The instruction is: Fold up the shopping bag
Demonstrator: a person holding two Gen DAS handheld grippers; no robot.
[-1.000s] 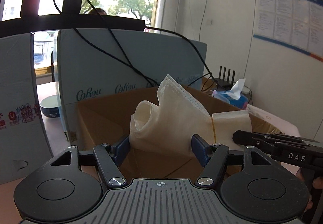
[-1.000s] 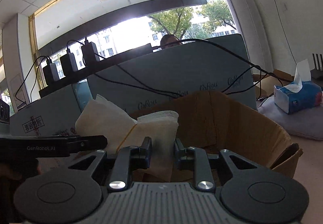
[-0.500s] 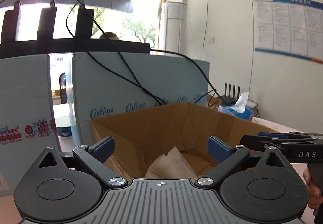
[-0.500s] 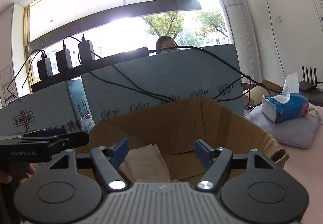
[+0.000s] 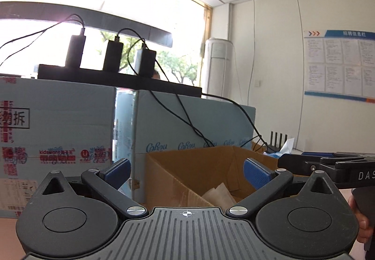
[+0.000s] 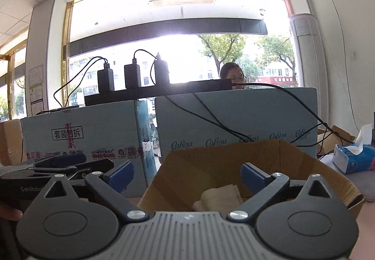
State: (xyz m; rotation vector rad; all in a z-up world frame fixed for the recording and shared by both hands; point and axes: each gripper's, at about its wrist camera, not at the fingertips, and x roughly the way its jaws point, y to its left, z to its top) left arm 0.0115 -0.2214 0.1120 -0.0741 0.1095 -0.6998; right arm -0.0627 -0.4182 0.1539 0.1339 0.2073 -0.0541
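The folded cream shopping bag (image 5: 219, 194) lies inside the brown cardboard box (image 5: 187, 164), and only its top shows over the near rim. In the right wrist view the same bag (image 6: 221, 198) rests low in the box (image 6: 304, 166). My left gripper (image 5: 186, 172) is open, raised in front of the box, with nothing between its blue pads. My right gripper (image 6: 187, 173) is open too and holds nothing. Each gripper appears at the edge of the other's view, held by a hand.
Pale blue printed cartons (image 5: 187, 119) stand behind the box, topped by a black bar with chargers (image 5: 112, 56) and trailing cables. A blue tissue pack (image 6: 354, 159) lies at the right on a grey cushion. A person sits behind the cartons.
A second ago both grippers held the bag above the box. Both have opened, the bag has dropped into the box, and both grippers have pulled back and tilted upward.
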